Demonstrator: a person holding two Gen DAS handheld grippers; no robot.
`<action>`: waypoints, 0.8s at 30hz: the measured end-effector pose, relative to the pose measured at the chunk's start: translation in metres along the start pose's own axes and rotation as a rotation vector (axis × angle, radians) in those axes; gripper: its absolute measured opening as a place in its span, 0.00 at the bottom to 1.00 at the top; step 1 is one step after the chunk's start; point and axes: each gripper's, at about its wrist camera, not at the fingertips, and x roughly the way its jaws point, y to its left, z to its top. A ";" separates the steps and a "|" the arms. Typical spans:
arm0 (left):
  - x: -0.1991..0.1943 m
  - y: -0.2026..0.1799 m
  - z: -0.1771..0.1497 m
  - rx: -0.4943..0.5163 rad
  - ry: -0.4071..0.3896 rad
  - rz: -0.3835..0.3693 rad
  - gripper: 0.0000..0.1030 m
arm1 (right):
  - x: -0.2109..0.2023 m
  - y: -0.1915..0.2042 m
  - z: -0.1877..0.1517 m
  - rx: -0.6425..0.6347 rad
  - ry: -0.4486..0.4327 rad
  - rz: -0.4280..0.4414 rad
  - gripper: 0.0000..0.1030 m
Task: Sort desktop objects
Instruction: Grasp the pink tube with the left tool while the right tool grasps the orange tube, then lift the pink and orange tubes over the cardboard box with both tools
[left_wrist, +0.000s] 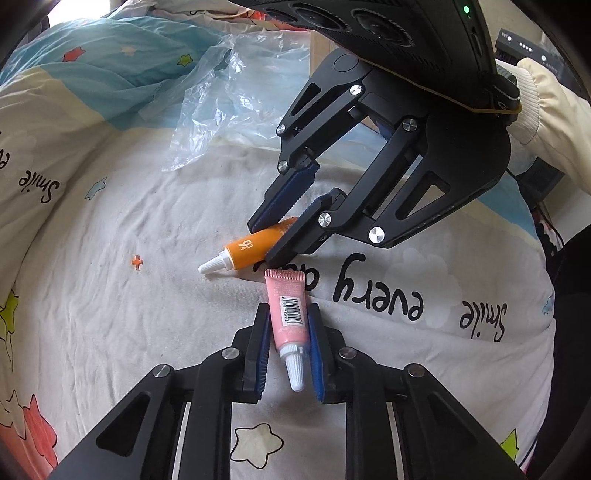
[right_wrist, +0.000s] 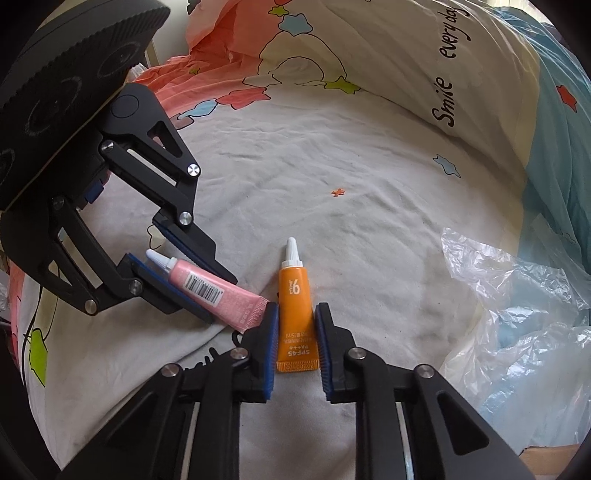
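Observation:
A small pink tube (left_wrist: 284, 291) with a white cap and a barcode lies on the white printed bedsheet (left_wrist: 129, 314). My left gripper (left_wrist: 289, 314) is shut on it, blue pads pressing both sides, cap pointing back toward the camera. An orange tube (right_wrist: 295, 291) marked with a 9 and SPF45 lies beside it, cap pointing away. My right gripper (right_wrist: 297, 310) is shut on its lower half. In the left wrist view the right gripper (left_wrist: 264, 242) comes in from the upper right and clamps the orange tube (left_wrist: 245, 249). In the right wrist view the left gripper (right_wrist: 218, 295) holds the pink tube (right_wrist: 210, 291) at the left.
A crumpled clear plastic bag (left_wrist: 229, 99) lies on the sheet past the tubes, also seen as the bag (right_wrist: 517, 314) on the right. A bunched blue and pink quilt (left_wrist: 92, 66) rings the area. A cream sleeve (left_wrist: 546, 107) holds the right gripper. The tube ends almost touch.

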 end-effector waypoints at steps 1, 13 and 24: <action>-0.001 -0.002 0.000 0.002 0.000 0.001 0.18 | -0.002 0.002 0.000 0.001 -0.002 -0.002 0.18; -0.018 -0.009 0.005 -0.005 0.002 0.033 0.18 | -0.039 0.025 -0.005 0.053 -0.053 -0.038 0.18; -0.059 -0.024 0.010 -0.026 -0.009 0.072 0.18 | -0.084 0.047 -0.009 0.113 -0.083 -0.092 0.18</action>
